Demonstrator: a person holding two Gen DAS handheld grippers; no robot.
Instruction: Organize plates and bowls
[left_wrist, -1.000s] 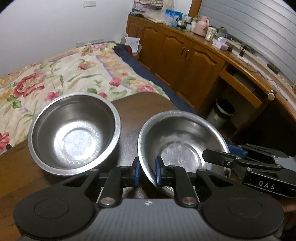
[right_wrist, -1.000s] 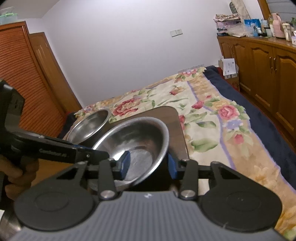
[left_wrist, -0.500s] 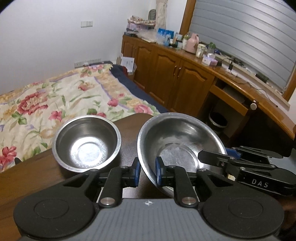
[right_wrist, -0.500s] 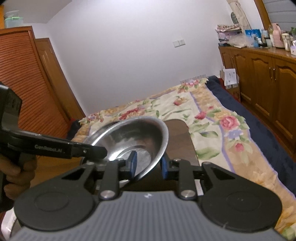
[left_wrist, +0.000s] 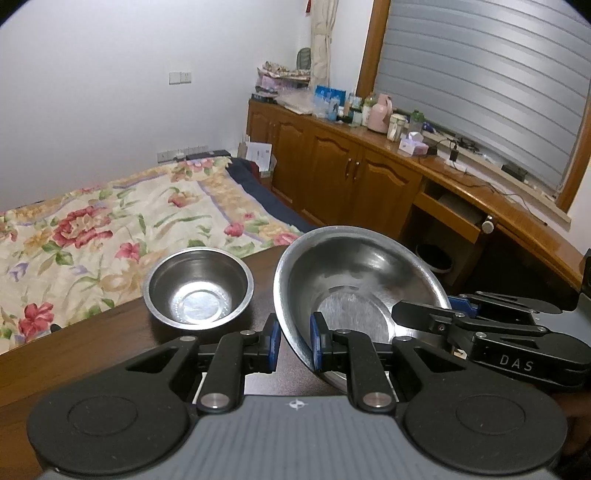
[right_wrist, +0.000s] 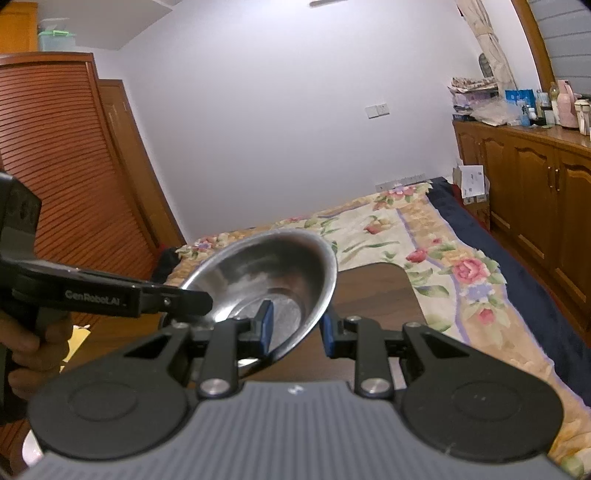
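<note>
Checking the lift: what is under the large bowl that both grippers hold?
The large steel bowl is tilted above the dark wooden table; bare tabletop shows beyond its rim. The patch directly beneath is covered. The smaller bowl stands apart, beside it.

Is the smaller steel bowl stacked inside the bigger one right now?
No. The smaller bowl sits alone on the wooden table, beside the bigger bowl, which is apart from it and tilted.

A dark wooden table (left_wrist: 122, 332) stands against the flowered bed (left_wrist: 92, 236). One small steel bowl (left_wrist: 198, 291) sits on it near the far edge.
</note>
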